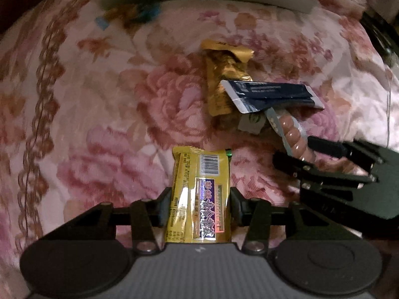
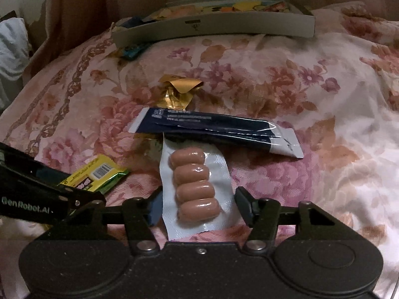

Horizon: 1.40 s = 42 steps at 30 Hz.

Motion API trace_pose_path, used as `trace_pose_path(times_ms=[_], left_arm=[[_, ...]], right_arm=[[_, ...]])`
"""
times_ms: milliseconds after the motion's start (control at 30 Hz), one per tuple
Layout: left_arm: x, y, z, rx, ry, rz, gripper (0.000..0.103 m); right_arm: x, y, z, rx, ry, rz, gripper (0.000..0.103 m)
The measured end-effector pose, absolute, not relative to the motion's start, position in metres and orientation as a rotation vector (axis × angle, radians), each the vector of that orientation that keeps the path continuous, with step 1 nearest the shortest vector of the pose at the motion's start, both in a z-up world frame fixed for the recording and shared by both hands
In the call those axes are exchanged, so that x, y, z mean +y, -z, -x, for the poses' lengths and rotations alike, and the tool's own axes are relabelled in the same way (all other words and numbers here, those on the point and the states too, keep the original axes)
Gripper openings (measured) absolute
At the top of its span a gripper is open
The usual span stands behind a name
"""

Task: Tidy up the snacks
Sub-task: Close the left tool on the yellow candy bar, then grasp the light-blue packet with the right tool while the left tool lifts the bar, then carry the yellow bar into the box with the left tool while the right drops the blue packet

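Left gripper [image 1: 200, 200] is clamped on a yellow snack bar [image 1: 199, 196] over the floral bedspread [image 1: 99, 114]. Right gripper [image 2: 197, 205] straddles a sausage pack [image 2: 195, 186], its fingers spread and apparently clear of the pack edges. Beyond lie a dark blue packet [image 2: 217, 129], a gold wrapper [image 2: 178, 92] and, far off, a shallow box [image 2: 214, 25].

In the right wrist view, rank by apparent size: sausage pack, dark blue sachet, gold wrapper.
1. Dark blue sachet and sausage pack: alike; the pack is nearer the camera, so unsure.
2. Gold wrapper: clearly smallest, partly hidden behind the sachet.

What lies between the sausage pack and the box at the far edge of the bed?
In the right wrist view, the dark blue sachet lies across the sausage pack's far end; beyond it only bare floral bedspread up to the box.
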<state>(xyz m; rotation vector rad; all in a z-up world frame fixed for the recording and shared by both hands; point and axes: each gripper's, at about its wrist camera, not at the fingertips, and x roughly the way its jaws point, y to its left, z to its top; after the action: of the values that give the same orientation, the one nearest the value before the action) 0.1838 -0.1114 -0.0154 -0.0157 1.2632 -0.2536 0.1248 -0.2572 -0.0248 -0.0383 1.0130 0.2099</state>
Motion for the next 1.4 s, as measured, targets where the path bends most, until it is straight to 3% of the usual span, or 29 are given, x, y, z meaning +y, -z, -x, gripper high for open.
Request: trace_pose_path(times_ms=[367, 500, 533, 967, 1400], left_arm=[[-0.096, 0.009, -0.182, 1.377, 0.226, 0.140, 0.051], [-0.093, 0.005, -0.179, 1.367, 0.222, 0.131, 0.051], [-0.092, 0.003, -0.178, 1.360, 0.222, 0.130, 0.051], [-0.075, -0.030, -0.169, 1.204, 0.212, 0.182, 0.051], [-0.069, -0.066, -0.185, 0.939, 0.171, 0.201, 0.051]], right_arm=[[-0.222, 0.019, -0.103, 0.958, -0.282, 0.265, 0.040], [-0.227, 0.022, -0.107, 0.982, -0.276, 0.233, 0.025], [-0.229, 0.022, -0.108, 0.984, -0.270, 0.221, 0.017], [-0.214, 0.015, -0.092, 0.854, -0.282, 0.350, 0.016], [-0.200, -0.014, -0.072, 0.441, -0.243, 0.508, 0.017]])
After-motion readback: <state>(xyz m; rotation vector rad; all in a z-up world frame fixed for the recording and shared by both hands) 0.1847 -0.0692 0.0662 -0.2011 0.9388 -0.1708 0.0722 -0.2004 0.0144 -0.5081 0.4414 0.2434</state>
